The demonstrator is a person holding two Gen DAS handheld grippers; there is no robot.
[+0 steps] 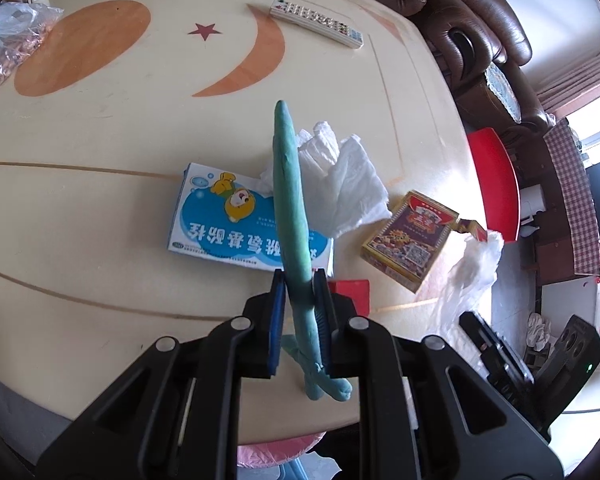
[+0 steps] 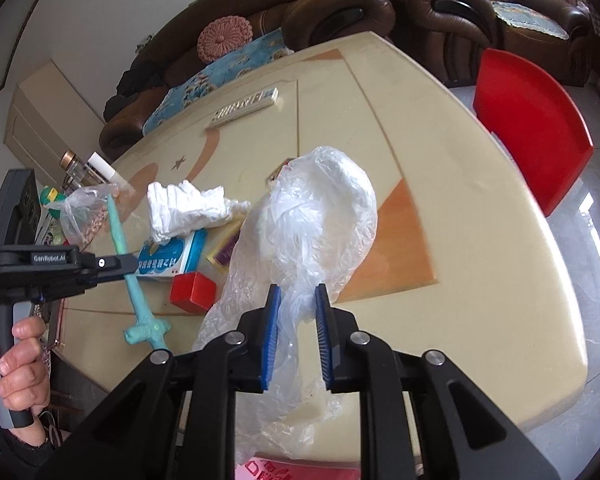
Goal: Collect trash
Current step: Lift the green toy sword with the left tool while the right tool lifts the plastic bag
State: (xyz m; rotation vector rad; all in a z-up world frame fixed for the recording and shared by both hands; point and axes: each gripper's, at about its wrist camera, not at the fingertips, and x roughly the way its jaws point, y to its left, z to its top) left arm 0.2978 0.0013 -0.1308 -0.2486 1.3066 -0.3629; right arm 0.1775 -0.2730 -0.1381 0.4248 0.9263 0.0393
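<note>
The left wrist view looks steeply down along its fingers, close over the table [image 1: 100,208]. The right wrist view faces down across it toward the sofa [image 2: 340,12]. Both share the blue-and-white box [image 1: 224,220], crumpled tissue [image 1: 340,172] and remote [image 1: 316,22].

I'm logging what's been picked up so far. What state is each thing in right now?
Left gripper: shut on the green stick.
Green stick: gripped, lifted above the table.
Right gripper: shut on the clear bag.
Clear bag: held, crumpled.
Tissue: crumpled, lying loose.
Blue box: lying flat.
Card box: flap open.
Red block: on table.
</note>
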